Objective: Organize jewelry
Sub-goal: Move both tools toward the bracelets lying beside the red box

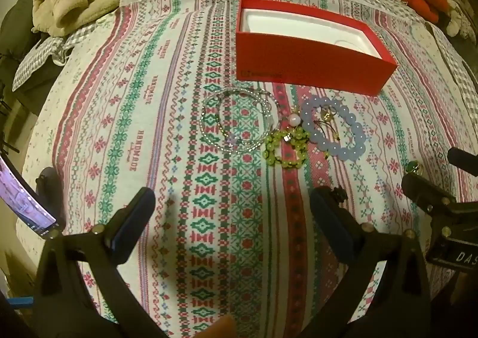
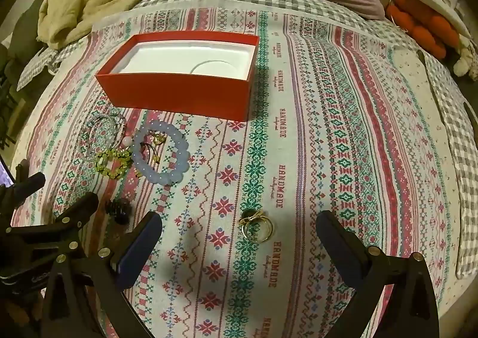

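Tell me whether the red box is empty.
Empty: the red box shows only its bare white liner; the bracelets still lie outside on the cloth.

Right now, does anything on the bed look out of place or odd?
Mostly one thing: the gold rings lie alone on the patterned cloth, apart from the bracelets clustered in front of the red box, whose white tray looks bare. The pale blue bracelet and green bead bracelet touch or overlap. Nothing looks spilled or broken.
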Demonstrator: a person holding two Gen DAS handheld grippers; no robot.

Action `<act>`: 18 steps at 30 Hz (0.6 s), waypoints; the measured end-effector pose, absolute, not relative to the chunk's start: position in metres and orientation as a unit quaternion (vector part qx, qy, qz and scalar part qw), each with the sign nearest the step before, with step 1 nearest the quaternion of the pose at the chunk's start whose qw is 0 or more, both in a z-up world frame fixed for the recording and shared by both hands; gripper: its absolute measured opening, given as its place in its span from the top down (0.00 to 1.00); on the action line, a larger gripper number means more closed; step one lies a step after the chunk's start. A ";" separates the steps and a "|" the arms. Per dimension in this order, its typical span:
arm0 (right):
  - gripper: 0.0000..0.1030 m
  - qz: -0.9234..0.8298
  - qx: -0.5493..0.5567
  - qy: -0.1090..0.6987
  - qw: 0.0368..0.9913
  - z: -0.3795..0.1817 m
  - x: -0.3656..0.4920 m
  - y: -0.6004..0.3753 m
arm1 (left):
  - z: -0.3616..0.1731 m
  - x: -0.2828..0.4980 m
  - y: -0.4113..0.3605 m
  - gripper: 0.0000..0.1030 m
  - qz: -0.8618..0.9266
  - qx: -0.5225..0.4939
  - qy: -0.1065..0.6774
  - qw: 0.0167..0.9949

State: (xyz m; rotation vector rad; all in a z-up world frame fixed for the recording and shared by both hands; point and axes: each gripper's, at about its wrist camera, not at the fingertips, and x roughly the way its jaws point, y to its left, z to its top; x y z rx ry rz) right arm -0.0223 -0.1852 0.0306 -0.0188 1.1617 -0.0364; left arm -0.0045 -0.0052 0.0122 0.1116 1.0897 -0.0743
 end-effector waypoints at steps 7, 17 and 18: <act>0.00 -0.017 -0.010 0.552 0.833 0.031 -0.022 -0.185 | 0.013 -0.005 -0.006 0.00 -0.036 0.054 0.517 0.853; 0.00 -0.017 -0.009 0.549 0.835 0.032 -0.021 -0.185 | 0.013 -0.005 -0.006 0.00 -0.036 0.054 0.517 0.853; 0.00 -0.016 -0.009 0.550 0.835 0.032 -0.021 -0.185 | 0.013 -0.005 -0.006 0.00 -0.035 0.054 0.517 0.854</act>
